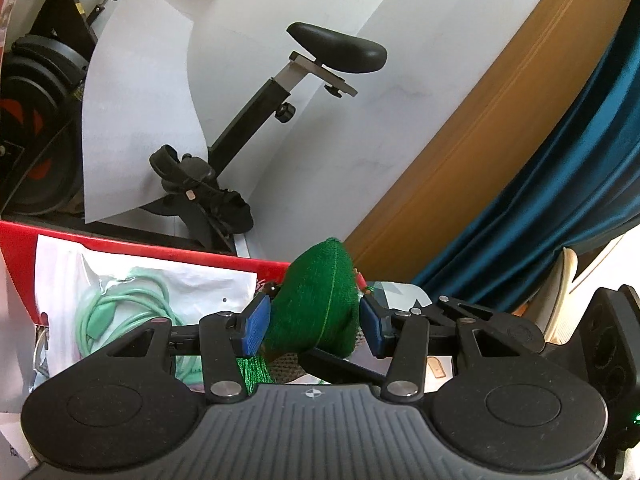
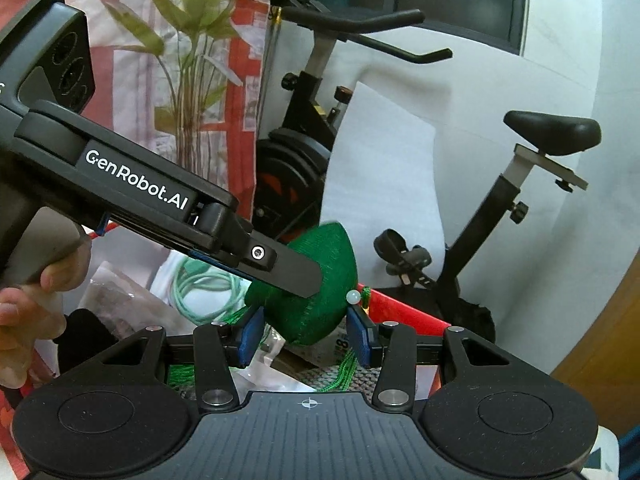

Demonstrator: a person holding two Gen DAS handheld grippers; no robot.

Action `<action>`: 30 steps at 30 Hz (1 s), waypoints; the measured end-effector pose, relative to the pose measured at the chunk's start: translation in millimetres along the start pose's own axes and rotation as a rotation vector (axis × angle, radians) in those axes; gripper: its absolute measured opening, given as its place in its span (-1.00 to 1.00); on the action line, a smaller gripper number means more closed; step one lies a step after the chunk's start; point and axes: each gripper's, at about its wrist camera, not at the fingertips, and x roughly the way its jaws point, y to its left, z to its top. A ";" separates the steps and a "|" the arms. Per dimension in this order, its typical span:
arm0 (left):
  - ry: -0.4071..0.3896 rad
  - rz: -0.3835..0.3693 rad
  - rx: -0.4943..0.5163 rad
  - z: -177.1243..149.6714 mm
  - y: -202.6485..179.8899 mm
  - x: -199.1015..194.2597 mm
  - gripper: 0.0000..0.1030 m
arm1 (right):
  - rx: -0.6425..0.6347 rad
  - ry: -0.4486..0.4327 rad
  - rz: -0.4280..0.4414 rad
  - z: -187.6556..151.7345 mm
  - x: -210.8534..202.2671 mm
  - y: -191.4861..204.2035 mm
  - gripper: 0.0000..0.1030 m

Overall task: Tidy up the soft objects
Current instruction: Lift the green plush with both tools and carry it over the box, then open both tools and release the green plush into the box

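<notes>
Green knitted soft toy (image 1: 316, 304) sits over the red box (image 1: 120, 242), pinched from both sides. Left gripper (image 1: 316, 322) clamps its blue pads on the toy, mint cable bag (image 1: 132, 304) just left of it. Right gripper (image 2: 306, 330) is clamped on the same toy (image 2: 316, 284), exercise bike (image 2: 500, 200) beyond.

Red box (image 1: 132, 246), open-topped, serving as carrier; thin red rim running across behind the contents. Inside, at the left: a clear plastic bag (image 1: 64, 264) with a coiled mint-green cable (image 1: 120, 312) sealed in it. Toward the middle: green mesh netting (image 1: 254, 372), loosely bunched, beside other packets too hidden to tell. Beyond the box: an exercise bike (image 1: 240, 128) on the floor.
</notes>
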 end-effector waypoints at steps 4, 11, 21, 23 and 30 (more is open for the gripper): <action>0.005 0.019 0.001 -1.2 -1.0 2.2 -0.02 | 0.015 0.006 -0.016 0.0 0.3 -1.2 -0.18; -0.011 0.083 0.059 -4.4 -7.0 -8.3 -0.02 | 0.026 0.013 -0.039 0.9 -5.1 -1.6 -0.10; -0.094 0.259 0.088 -19.2 -21.4 -65.3 0.03 | 0.092 -0.009 -0.084 -3.4 -46.0 2.7 0.47; -0.108 0.297 0.085 -23.9 -24.1 -79.3 0.11 | 0.112 -0.009 -0.088 -7.2 -54.5 6.8 0.51; -0.184 0.444 0.128 -45.6 -41.5 -126.9 0.80 | 0.127 -0.037 -0.081 -23.6 -89.8 33.9 0.92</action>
